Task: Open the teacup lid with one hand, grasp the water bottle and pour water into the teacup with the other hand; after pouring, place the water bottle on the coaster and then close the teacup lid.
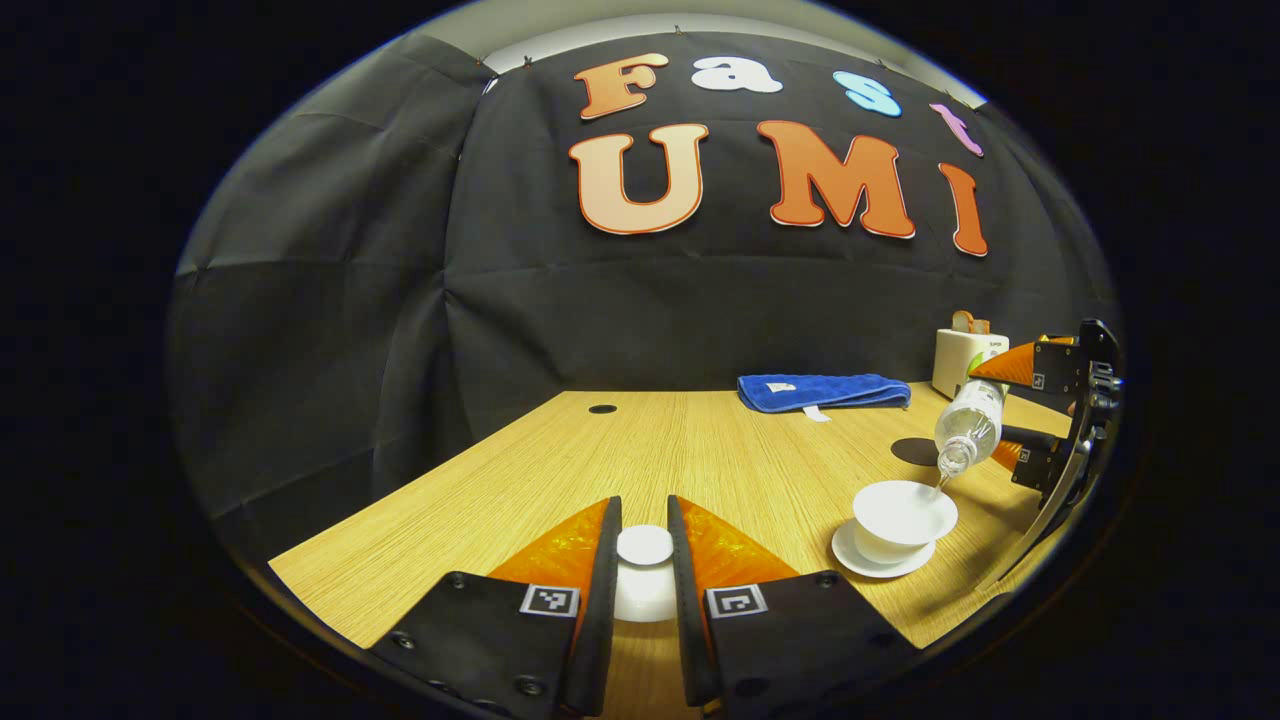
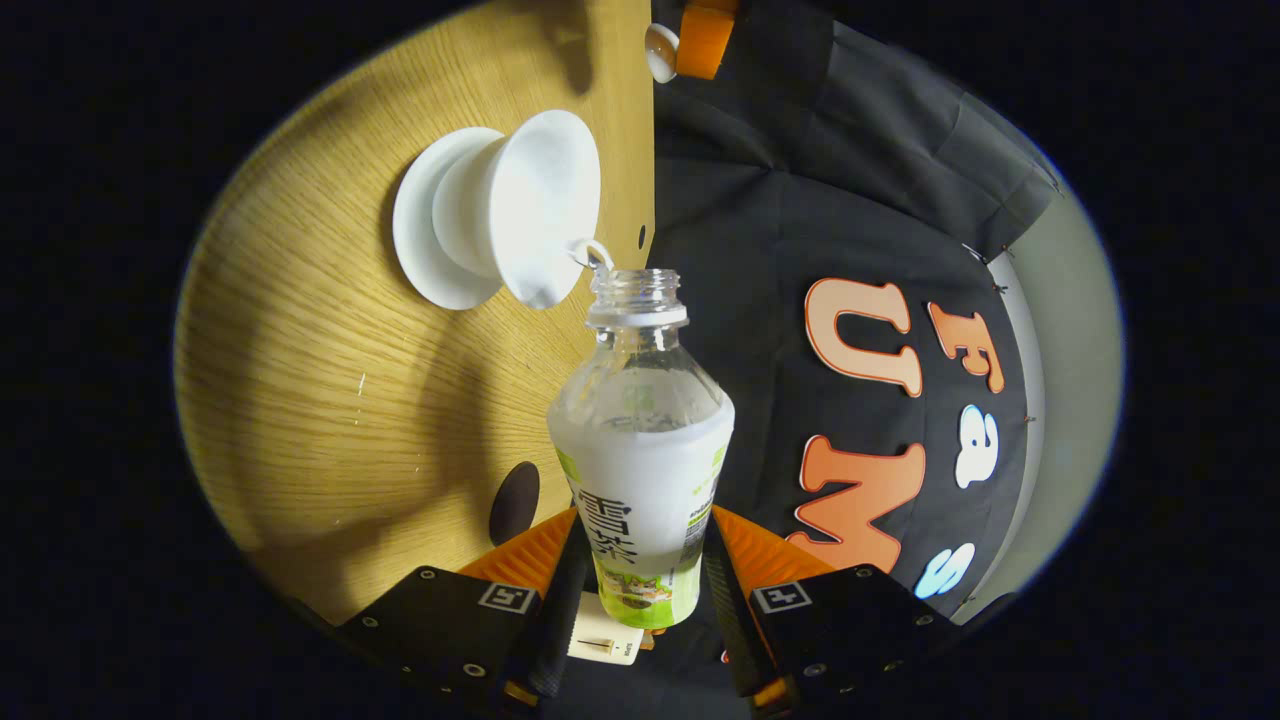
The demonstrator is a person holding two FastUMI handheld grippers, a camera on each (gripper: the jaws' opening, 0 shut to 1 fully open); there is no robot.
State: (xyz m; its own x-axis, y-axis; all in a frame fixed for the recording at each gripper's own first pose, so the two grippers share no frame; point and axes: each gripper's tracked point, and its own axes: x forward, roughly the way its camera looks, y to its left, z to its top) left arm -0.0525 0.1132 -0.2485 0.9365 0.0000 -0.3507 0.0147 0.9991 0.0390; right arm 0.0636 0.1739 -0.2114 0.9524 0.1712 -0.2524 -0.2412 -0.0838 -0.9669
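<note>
My left gripper (image 1: 644,515) is shut on the white teacup lid (image 1: 645,585), holding it by its knob just above the wooden table (image 1: 700,450). The open white teacup (image 1: 900,512) stands on its saucer (image 1: 850,555) at the right. My right gripper (image 2: 645,515) is shut on the clear water bottle (image 2: 640,450), which is uncapped and tipped neck-down over the teacup (image 2: 540,200). A thin stream of water (image 2: 596,255) runs from its mouth into the cup. The dark round coaster (image 2: 514,503) lies on the table behind the cup. In the left gripper view the right gripper (image 1: 1005,410) holds the bottle (image 1: 970,420) beside the coaster (image 1: 915,452).
A folded blue towel (image 1: 820,392) lies at the back of the table. A white box (image 1: 962,360) stands at the back right. A small dark hole (image 1: 602,409) sits in the tabletop at the far left. The left gripper (image 2: 690,40) with the lid is beyond the cup.
</note>
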